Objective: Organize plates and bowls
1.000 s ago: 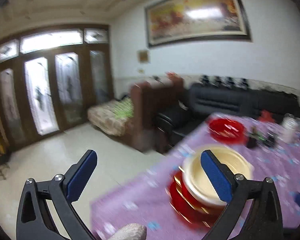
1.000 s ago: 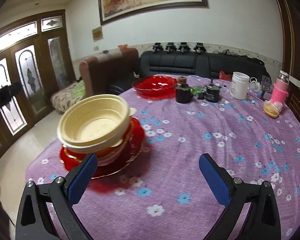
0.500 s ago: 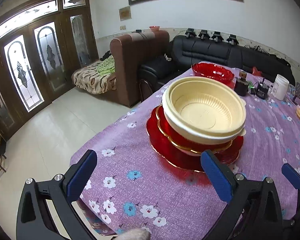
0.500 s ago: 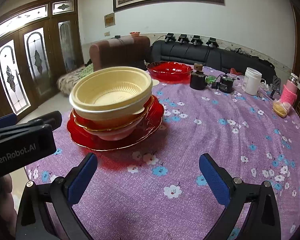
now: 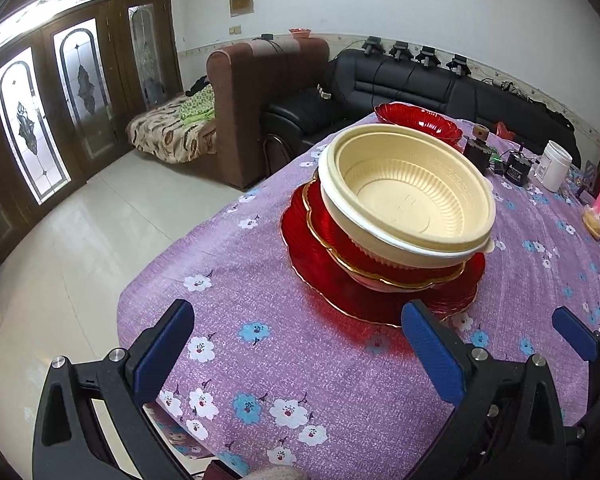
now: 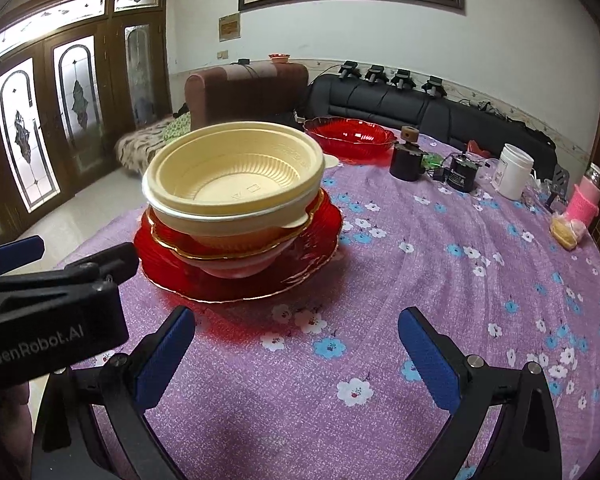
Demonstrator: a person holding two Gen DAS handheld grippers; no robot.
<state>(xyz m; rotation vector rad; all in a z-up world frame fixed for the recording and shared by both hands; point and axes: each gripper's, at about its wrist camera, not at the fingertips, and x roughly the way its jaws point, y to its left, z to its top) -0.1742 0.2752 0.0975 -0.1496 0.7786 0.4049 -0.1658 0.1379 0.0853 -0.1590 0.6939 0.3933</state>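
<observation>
Tools (image 5: 298, 356) apart, cream bowl (image 5: 408, 196) (empty) stacked

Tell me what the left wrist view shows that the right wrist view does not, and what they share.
Only the left wrist view shows the open left claw from behind, with one blue pad of the right claw at its right edge.

Only the right wrist view shows the open right claw from behind, with the black GenRobot.AI body of the left tool beside it.

Both show the cream ribbed plastic bowl stacked on red dishes, and the purple flowered tablecloth.
</observation>
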